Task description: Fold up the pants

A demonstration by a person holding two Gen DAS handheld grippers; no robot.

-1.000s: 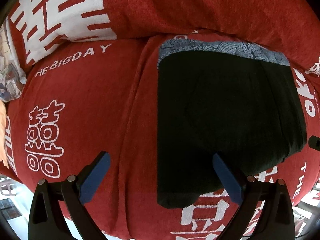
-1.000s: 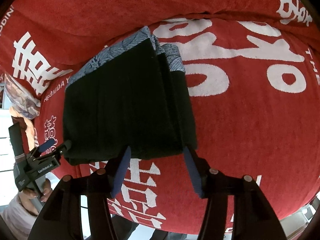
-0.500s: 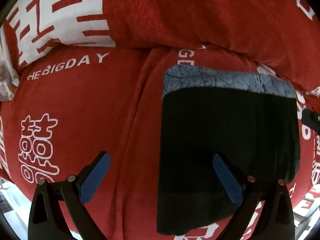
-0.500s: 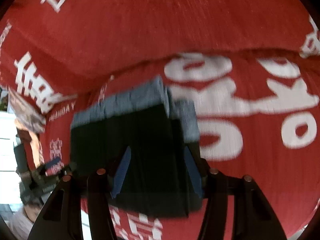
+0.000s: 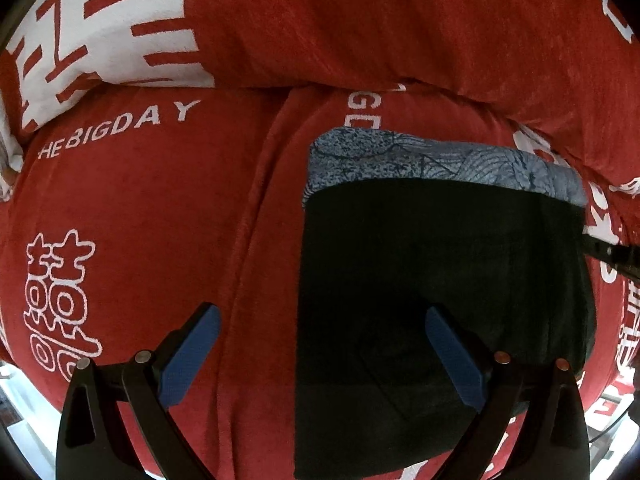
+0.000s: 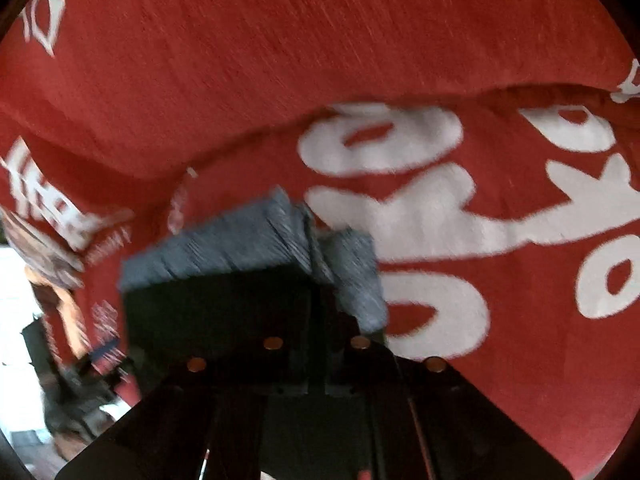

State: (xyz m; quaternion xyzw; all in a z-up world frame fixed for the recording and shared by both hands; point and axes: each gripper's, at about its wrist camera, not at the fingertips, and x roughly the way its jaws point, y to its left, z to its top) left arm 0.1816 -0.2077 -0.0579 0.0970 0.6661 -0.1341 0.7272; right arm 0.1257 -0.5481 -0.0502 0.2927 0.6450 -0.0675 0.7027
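Observation:
The black pants (image 5: 440, 260) lie folded into a rectangle on the red blanket (image 5: 160, 220), with a blue-grey patterned waistband (image 5: 440, 164) at the far end. My left gripper (image 5: 320, 316) is open and points straight down over the pants' left edge. Its left finger is above the blanket and its right finger above the black cloth. In the blurred right wrist view, my right gripper (image 6: 316, 312) has its jaws together on the pants (image 6: 220, 312) near their right side. Its tip (image 5: 612, 254) shows at the pants' right edge in the left wrist view.
The blanket (image 6: 400, 60) bears large white characters and rises into a thick fold (image 5: 400, 40) behind the pants. The bed's near edge and a pale floor (image 5: 24, 408) show at the lower left. A person's hand holds the left gripper (image 6: 100, 356).
My right gripper moved forward over the pants and its jaws went from apart to together. The left gripper slid slightly nearer the pants and stayed open.

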